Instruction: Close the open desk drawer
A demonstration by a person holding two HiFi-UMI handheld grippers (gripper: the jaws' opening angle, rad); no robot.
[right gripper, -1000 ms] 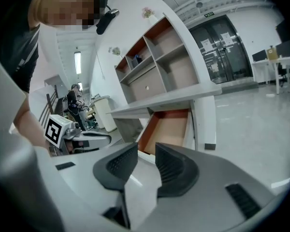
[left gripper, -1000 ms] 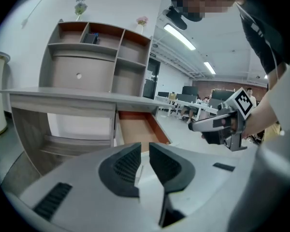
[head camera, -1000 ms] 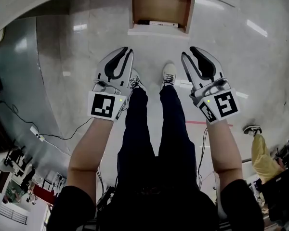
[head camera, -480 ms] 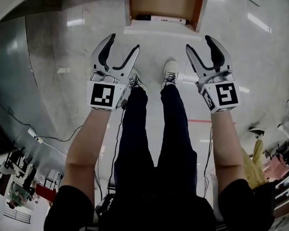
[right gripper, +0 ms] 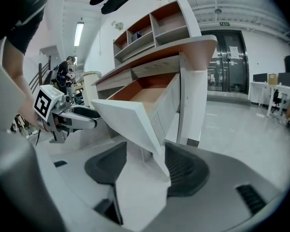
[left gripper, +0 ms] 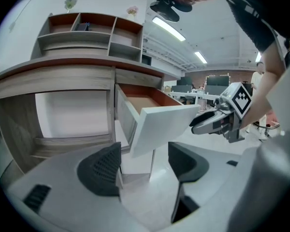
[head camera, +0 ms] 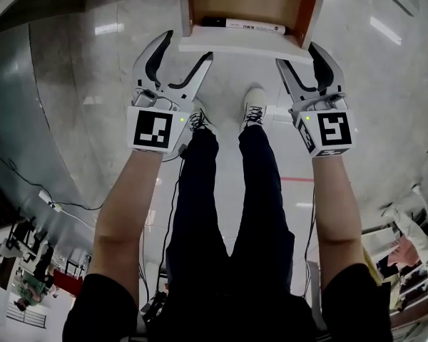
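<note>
The open desk drawer [head camera: 246, 2] juts toward me with a wooden inside and a white front panel [head camera: 239, 45]. A marker pen [head camera: 246, 25] lies inside, just behind the panel. My left gripper [head camera: 185, 48] sits just below the panel's left end, its jaws opening with nothing pressed between them. My right gripper [head camera: 299, 57] stands open at the panel's right end. In the left gripper view the panel [left gripper: 164, 124] hangs just beyond the left gripper [left gripper: 142, 166]. In the right gripper view the panel's lower corner [right gripper: 162, 166] shows between the jaws of the right gripper [right gripper: 145, 168], untouched.
The desk [left gripper: 63, 76] carries a shelf unit [left gripper: 87, 30] on top and has an open knee space [left gripper: 67, 115] beside the drawer. My legs and shoes [head camera: 253, 105] stand below the drawer on a glossy floor. Cables [head camera: 71, 205] trail at the left; other people [head camera: 414, 241] are at the right.
Both grippers went from nearly shut to wide open and moved toward the drawer front. The drawer now looms larger at the top of the head view.
</note>
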